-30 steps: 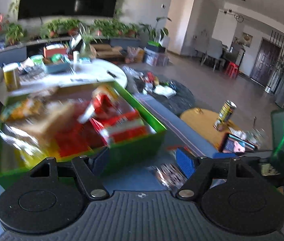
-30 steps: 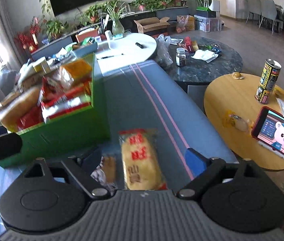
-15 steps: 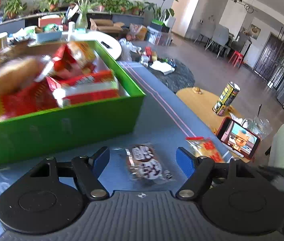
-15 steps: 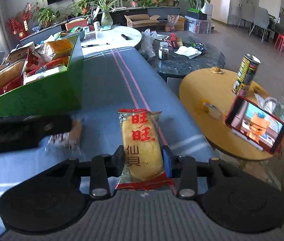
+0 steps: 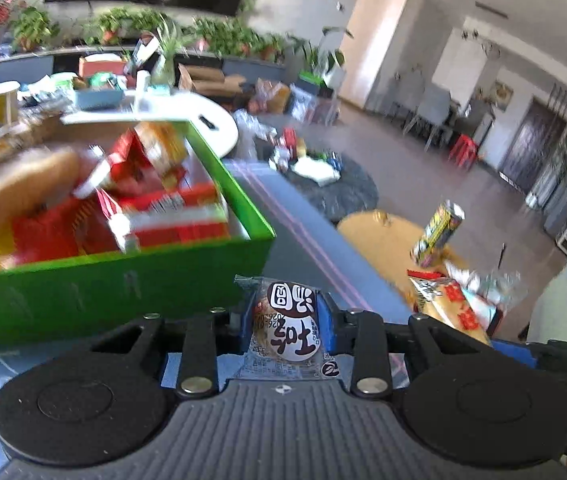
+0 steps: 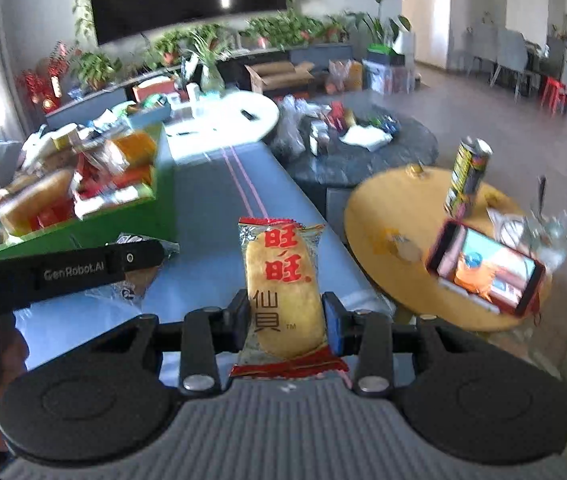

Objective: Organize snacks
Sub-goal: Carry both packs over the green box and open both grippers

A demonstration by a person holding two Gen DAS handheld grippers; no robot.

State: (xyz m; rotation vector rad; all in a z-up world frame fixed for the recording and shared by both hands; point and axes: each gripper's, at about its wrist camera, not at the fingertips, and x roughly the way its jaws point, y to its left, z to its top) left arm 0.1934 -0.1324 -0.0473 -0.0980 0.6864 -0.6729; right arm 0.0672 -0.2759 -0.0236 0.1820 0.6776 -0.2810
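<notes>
Left tongs (image 5: 285,322): you grip the round biscuit packet (image 5: 286,330).
Right tongs (image 6: 286,322): clamped on your rice cracker packet (image 6: 282,292) (lower centre).
Green box (image 5: 123,280): left, full.

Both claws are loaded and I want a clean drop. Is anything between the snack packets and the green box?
Nothing visible blocks either path. The left claw holds the brown round-label packet just before the green box; the right claw holds the yellow rice cracker, with bare blue tabletop between.
</notes>
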